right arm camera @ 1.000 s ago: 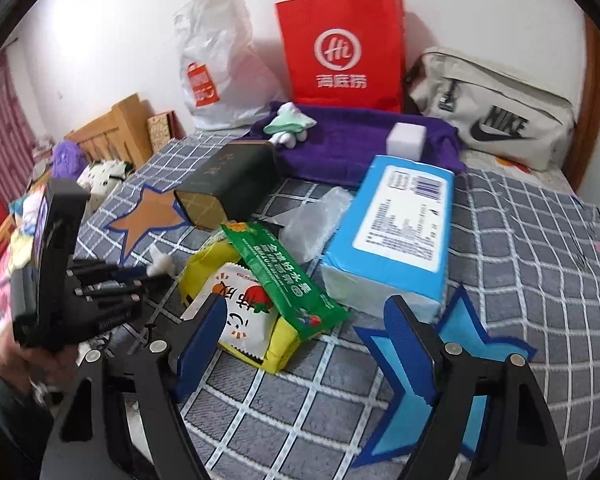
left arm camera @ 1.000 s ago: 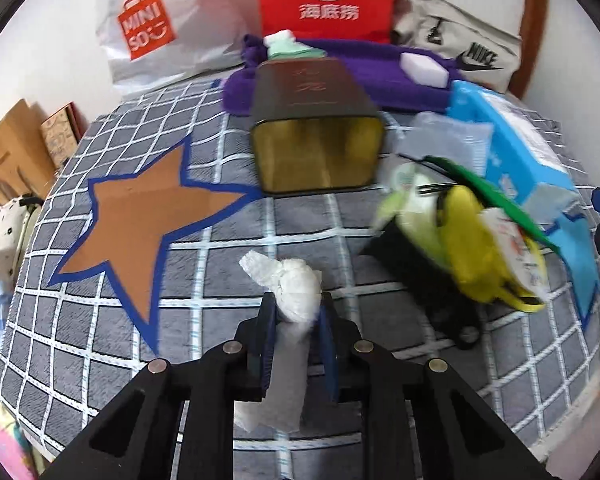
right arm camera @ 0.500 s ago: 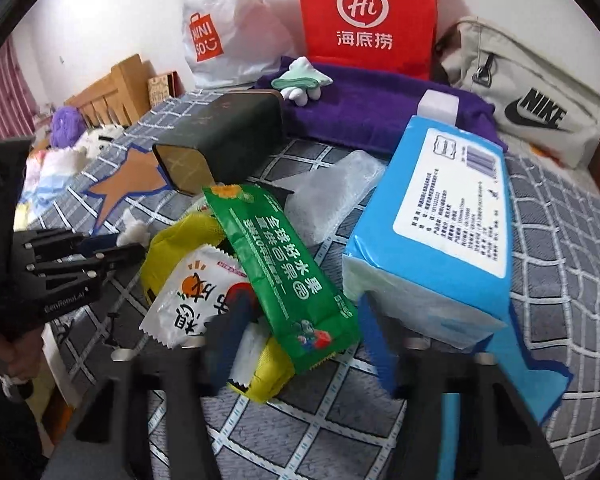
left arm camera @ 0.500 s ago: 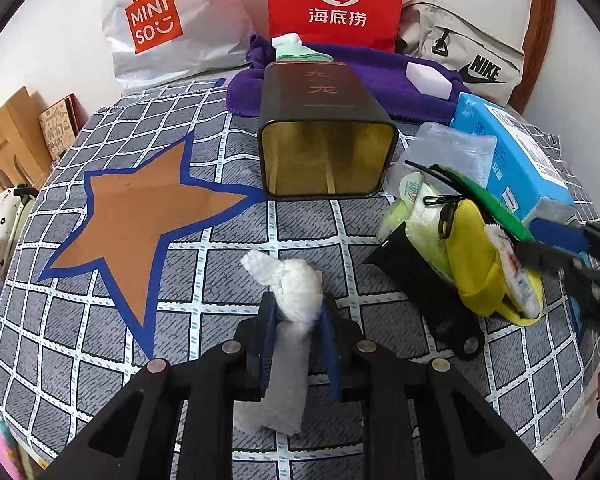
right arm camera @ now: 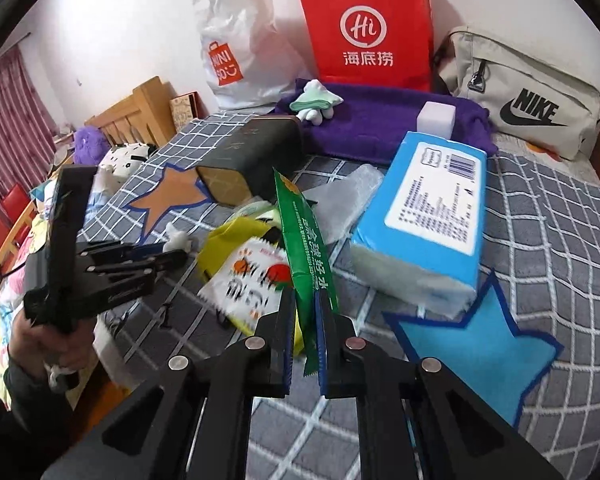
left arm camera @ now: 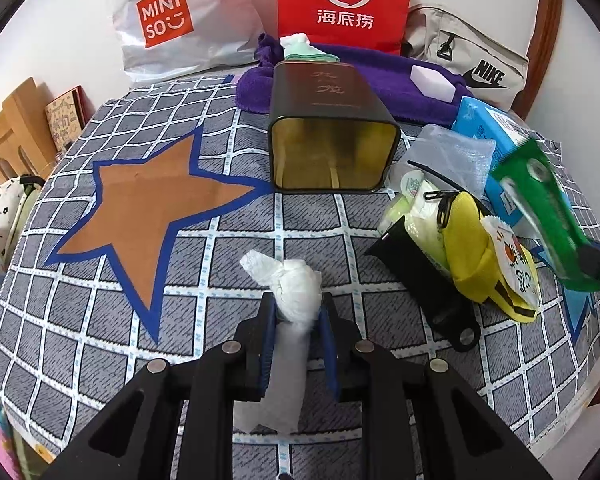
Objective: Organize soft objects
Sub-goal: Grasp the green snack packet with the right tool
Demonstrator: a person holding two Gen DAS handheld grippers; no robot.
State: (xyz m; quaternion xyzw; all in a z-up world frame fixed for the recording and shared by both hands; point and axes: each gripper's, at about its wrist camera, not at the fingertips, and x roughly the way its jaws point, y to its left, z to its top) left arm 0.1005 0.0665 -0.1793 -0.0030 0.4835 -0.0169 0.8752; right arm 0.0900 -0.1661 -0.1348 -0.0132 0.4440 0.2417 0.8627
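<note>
Left gripper (left arm camera: 298, 312): jaws clenched on a knotted white cloth bundle (left arm camera: 294, 292). The knot bulges out just past the fingertips; the loose tail runs back between the fingers toward the camera. The bundle is over the grey checked bedcover (left arm camera: 100, 320), just right of the orange star patch (left arm camera: 148, 204). Ahead lies a dark tin (left arm camera: 332, 136) on its side, its open gold mouth facing the gripper.

Centre pile: a yellow pouch (right arm camera: 228, 244) and a white snack packet (right arm camera: 248, 284) lie together on the cover, with a clear plastic bag (right arm camera: 348, 200) behind them.

Right gripper (right arm camera: 304, 320): jaws clamped on the lower end of a green snack packet (right arm camera: 300, 232). The packet stands on edge between the pads and rises above the pile; its upper end points toward the tin.

Right side: a blue tissue pack (right arm camera: 428, 216) lies next to the pile, its near end over a blue star patch (right arm camera: 472, 344). A purple towel (right arm camera: 380, 120) stretches along the back.
</note>
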